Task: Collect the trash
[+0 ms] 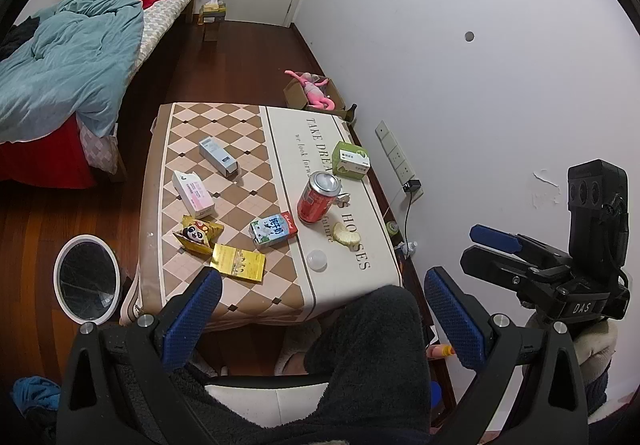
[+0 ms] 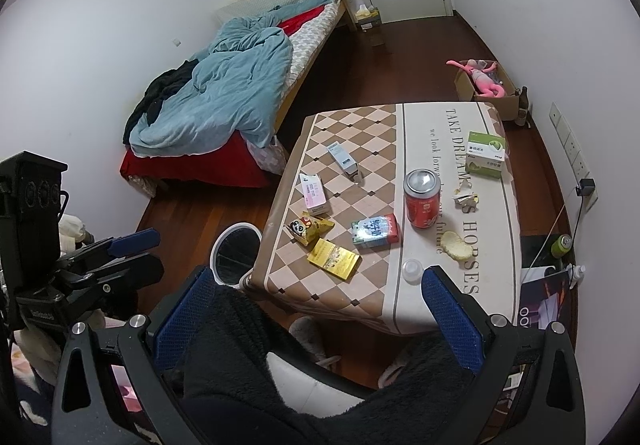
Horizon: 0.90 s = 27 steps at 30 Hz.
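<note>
Left wrist view: the white-rimmed bin [image 1: 87, 279] stood on the floor just beside the table [image 1: 352, 297], its dark liner holding nothing that could be made out. A cardboard box [image 1: 296, 91] behind the table held a pink plush toy [image 1: 314, 89]. The red can [image 1: 317, 197] stood upright, the milk carton [image 1: 273, 231] lay flat, and the left gripper [image 1: 320, 315] was spread wide, holding nothing.

Right wrist view: the green box [image 2: 486, 155], gold packet [image 2: 333, 259] and fruit peel [image 2: 456, 245] lay on the table. The right gripper [image 2: 316, 315] was spread wide, holding nothing.
</note>
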Motion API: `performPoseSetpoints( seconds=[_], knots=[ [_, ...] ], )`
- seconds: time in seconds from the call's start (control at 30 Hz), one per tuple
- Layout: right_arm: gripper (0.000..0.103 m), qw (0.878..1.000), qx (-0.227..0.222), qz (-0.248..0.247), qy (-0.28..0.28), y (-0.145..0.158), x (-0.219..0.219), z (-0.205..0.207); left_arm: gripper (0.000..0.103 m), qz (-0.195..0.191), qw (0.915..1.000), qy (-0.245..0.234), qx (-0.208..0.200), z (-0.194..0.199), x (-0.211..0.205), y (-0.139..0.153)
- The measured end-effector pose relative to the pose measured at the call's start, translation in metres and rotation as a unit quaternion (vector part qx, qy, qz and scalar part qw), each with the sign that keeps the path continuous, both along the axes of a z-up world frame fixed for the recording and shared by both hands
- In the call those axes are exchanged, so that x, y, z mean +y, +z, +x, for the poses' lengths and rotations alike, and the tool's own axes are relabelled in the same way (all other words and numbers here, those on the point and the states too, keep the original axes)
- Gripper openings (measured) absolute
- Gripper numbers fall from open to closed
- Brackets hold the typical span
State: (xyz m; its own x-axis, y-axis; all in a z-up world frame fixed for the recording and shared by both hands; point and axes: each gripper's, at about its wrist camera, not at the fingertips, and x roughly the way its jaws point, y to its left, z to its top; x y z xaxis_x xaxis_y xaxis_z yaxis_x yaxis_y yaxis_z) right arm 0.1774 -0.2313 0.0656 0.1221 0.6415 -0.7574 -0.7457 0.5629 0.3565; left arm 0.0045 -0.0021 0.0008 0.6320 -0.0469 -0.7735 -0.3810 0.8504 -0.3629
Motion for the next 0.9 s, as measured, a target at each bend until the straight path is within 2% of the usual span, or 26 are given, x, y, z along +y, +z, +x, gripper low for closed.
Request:
performPoseSetpoints(
  seconds=[0.9],
  knots=[
    [0.103,1.000,0.002,0.002,0.000,0.0010,0.0030,-0.0023,0.103,-0.001,1.0000,-0.002,0.000,-0.0019,-0.0051,0.0073]
  ],
)
